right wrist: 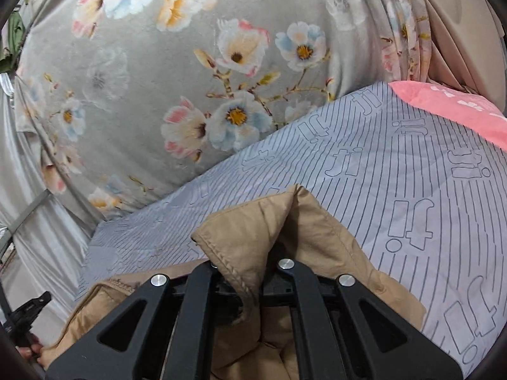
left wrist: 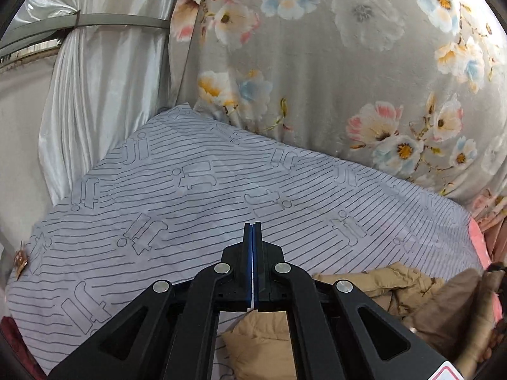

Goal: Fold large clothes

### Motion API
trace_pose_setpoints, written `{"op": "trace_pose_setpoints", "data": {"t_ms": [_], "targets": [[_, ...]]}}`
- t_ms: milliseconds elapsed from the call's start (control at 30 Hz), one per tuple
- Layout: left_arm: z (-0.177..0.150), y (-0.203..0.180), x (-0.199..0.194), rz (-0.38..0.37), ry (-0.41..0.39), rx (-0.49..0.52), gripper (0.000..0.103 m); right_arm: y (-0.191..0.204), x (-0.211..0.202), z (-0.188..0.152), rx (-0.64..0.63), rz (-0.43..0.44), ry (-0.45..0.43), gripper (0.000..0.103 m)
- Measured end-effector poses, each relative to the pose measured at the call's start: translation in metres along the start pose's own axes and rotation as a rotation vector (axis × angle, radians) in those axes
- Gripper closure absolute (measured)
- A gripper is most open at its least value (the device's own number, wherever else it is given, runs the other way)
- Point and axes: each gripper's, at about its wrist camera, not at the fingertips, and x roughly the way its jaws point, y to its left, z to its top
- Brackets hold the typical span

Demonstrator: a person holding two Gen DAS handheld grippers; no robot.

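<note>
A tan padded jacket (right wrist: 285, 237) lies crumpled on a grey striped bedsheet (right wrist: 396, 174). In the right wrist view its fabric is bunched over my right gripper (right wrist: 250, 272), which is shut on a fold of it; the fingertips are hidden under the cloth. In the left wrist view my left gripper (left wrist: 252, 231) is shut with nothing between its fingers, held above the bedsheet (left wrist: 190, 196). The jacket (left wrist: 380, 288) lies below and to the right of it.
A grey floral curtain (left wrist: 317, 63) hangs behind the bed. A silvery tied-back curtain (left wrist: 95, 79) hangs at the far left. A pink cloth (right wrist: 450, 107) lies at the sheet's far right. The left gripper shows at the right wrist view's lower left edge (right wrist: 25, 313).
</note>
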Motion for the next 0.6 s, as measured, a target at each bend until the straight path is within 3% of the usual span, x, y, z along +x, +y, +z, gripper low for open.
{"op": "trace_pose_setpoints", "data": {"t_ms": [133, 200, 267, 400, 500, 600], "targets": [[-0.012, 0.012, -0.011, -0.105, 0.092, -0.007, 0.103, -0.007, -0.001, -0.001, 0.008, 0.005, -0.021, 0.101], [-0.04, 0.024, -0.006, -0.17, 0.192, -0.044, 0.092, -0.009, -0.01, -0.005, -0.006, 0.009, -0.034, 0.101], [-0.076, 0.041, 0.009, -0.212, 0.304, -0.124, 0.085, -0.01, -0.016, -0.008, -0.015, 0.014, -0.037, 0.101], [-0.131, 0.062, 0.043, -0.255, 0.494, -0.295, 0.085, -0.009, -0.025, -0.01, -0.024, 0.026, -0.037, 0.101], [-0.146, 0.068, 0.051, -0.335, 0.528, -0.404, 0.084, -0.007, -0.028, -0.012, -0.033, 0.025, -0.038, 0.101], [-0.147, 0.068, 0.055, -0.402, 0.525, -0.464, 0.073, -0.007, -0.03, -0.015, -0.038, 0.023, -0.038, 0.101]]}}
